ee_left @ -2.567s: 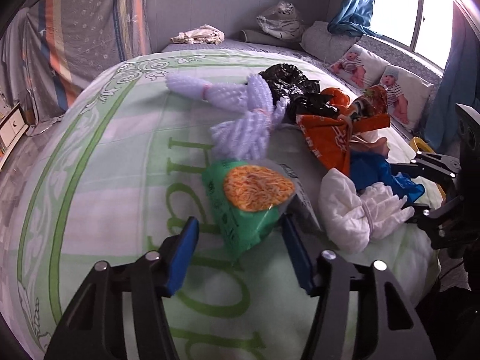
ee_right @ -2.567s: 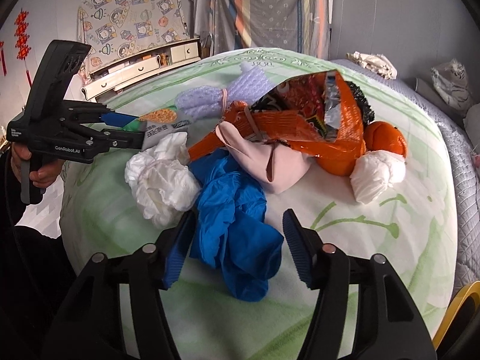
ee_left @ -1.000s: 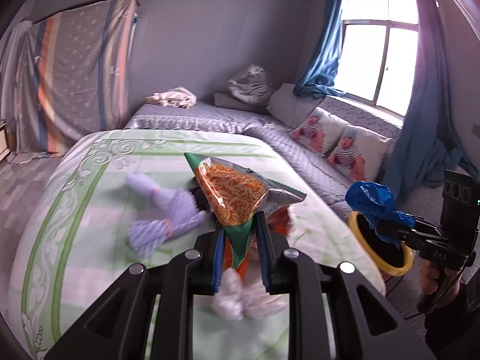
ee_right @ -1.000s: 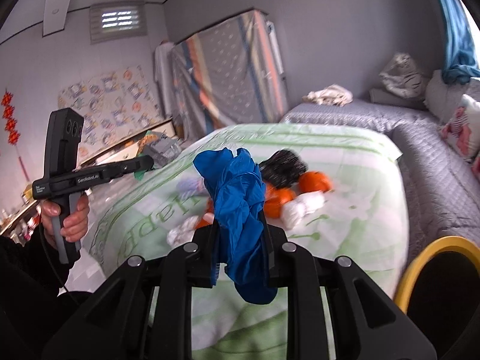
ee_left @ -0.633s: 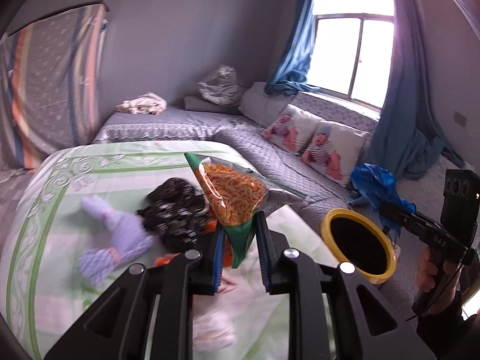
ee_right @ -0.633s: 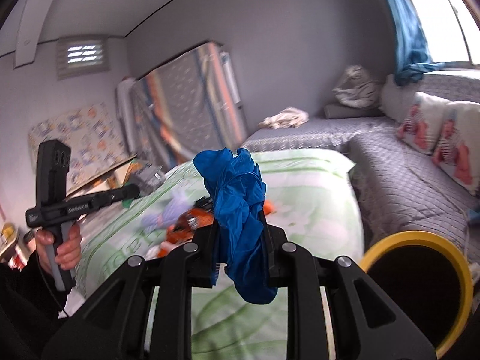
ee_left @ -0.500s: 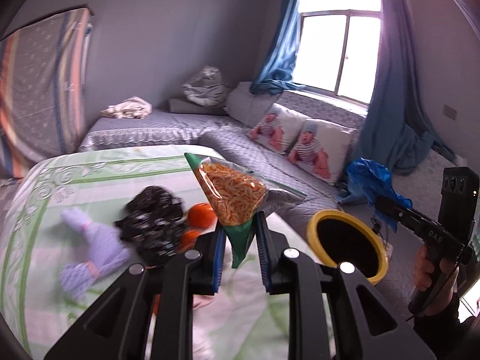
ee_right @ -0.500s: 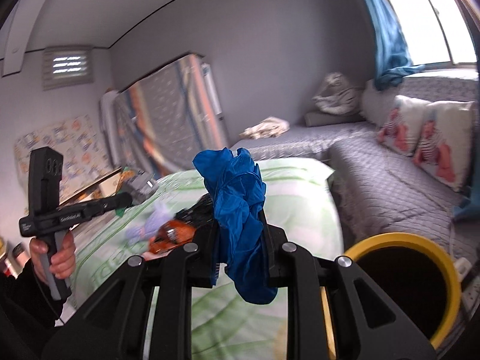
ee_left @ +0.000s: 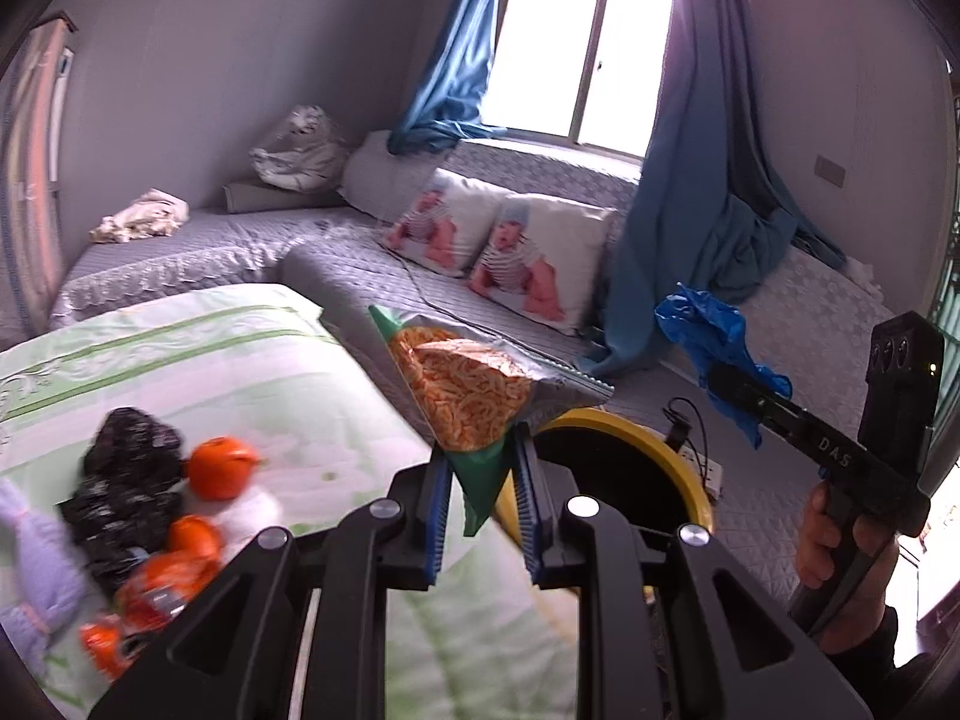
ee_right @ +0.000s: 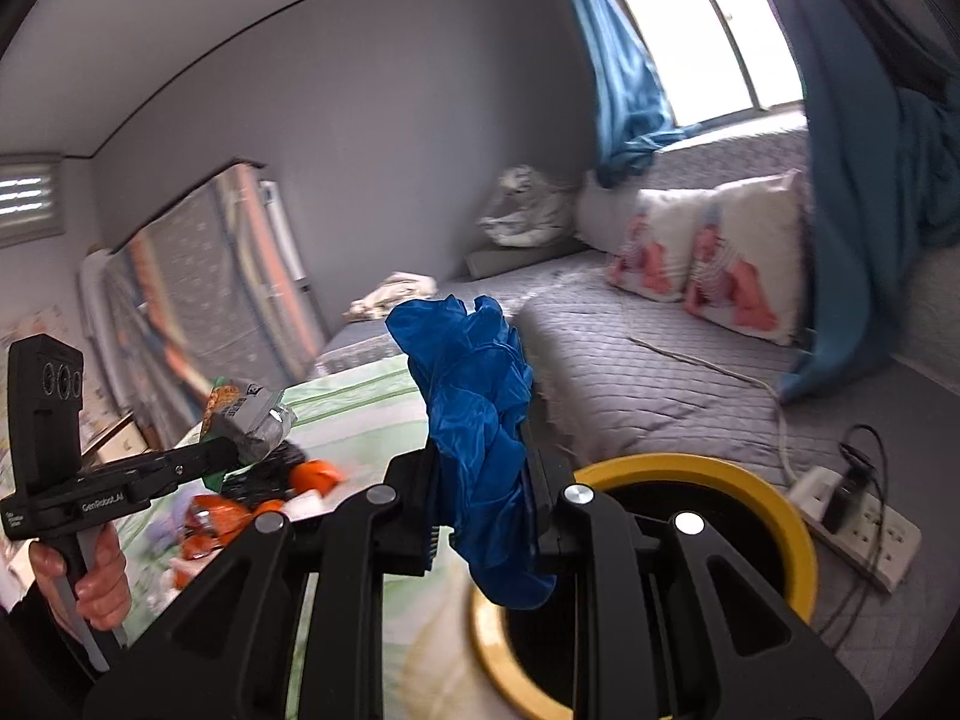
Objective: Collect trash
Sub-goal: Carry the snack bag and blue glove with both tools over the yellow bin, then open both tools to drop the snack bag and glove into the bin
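Left tongs (ee_left: 483, 507) clamp a snack wrapper (ee_left: 465, 387), right tongs (ee_right: 480, 519) a blue plastic bag (ee_right: 480, 420), both just short of the yellow-rimmed bin (ee_right: 780, 516); more trash (ee_left: 150, 516) waits behind on the bed (ee_left: 252, 372)

Left wrist view: white letters "DAS" read along the black arm of my right hand-held gripper (ee_left: 729, 387). Right wrist view: "GenRobot.AI" is printed in white on the side of my left hand-held gripper (ee_right: 240, 450), with smaller lines near its rear end too small to read. The silver snack packet (ee_right: 252, 414) it pinches carries dark print, illegible.
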`<state>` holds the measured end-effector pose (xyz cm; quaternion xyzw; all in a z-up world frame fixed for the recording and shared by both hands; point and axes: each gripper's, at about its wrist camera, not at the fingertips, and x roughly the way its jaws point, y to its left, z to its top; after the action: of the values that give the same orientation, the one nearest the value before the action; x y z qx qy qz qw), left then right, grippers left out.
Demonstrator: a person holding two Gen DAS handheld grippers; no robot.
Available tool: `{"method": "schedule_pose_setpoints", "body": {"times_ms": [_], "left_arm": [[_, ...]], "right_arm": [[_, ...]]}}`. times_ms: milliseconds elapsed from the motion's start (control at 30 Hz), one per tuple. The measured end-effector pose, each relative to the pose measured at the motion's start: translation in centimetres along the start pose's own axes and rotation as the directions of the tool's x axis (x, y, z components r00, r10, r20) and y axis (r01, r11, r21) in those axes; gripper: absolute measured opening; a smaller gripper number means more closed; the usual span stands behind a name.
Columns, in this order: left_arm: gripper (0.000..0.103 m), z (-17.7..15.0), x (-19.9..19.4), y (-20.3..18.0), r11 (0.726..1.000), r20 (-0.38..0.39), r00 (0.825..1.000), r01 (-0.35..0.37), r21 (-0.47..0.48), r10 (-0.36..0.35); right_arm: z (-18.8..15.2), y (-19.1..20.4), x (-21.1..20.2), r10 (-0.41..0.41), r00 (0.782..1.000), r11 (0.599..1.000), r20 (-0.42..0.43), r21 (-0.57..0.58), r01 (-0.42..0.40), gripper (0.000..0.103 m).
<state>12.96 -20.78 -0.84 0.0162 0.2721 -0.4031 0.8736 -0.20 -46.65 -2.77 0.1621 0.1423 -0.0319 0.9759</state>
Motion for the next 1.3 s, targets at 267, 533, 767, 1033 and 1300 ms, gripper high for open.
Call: {"method": "schedule_pose_setpoints", "body": {"times_ms": [267,533,767,1033,1300], "left_arm": [[0.019,0.2,5.8,-3.0,0.997,-0.082,0.994,0.075,0.020,-0.074],[0.019,-0.6,9.9,-5.2,0.992,-0.151,0.982,0.120,0.034,-0.114],[0.019,-1.5,13.1,-5.9,0.990,-0.211,0.968,0.140,0.016,-0.134],[0.024,-2.2,15.1,-6.6,0.987,-0.246,0.956,0.160,-0.004,-0.156],[0.055,-2.5,15.2,-6.0,0.988,-0.242,0.958,0.146,-0.046,-0.153]], "right_arm": [[-0.5,-3.9,0.5,-0.086,0.996,0.992,-0.028,0.090,0.088,0.019],[-2.1,-6.9,2.1,-0.134,0.986,0.977,-0.104,0.154,0.149,0.020],[-3.5,-9.6,3.4,-0.152,0.975,0.962,-0.160,0.204,0.183,0.020],[-4.5,-10.8,4.1,-0.158,0.967,0.949,-0.199,0.239,0.204,0.023],[-5.1,-11.8,4.2,-0.189,0.959,0.933,-0.211,0.267,0.243,0.046]]}}
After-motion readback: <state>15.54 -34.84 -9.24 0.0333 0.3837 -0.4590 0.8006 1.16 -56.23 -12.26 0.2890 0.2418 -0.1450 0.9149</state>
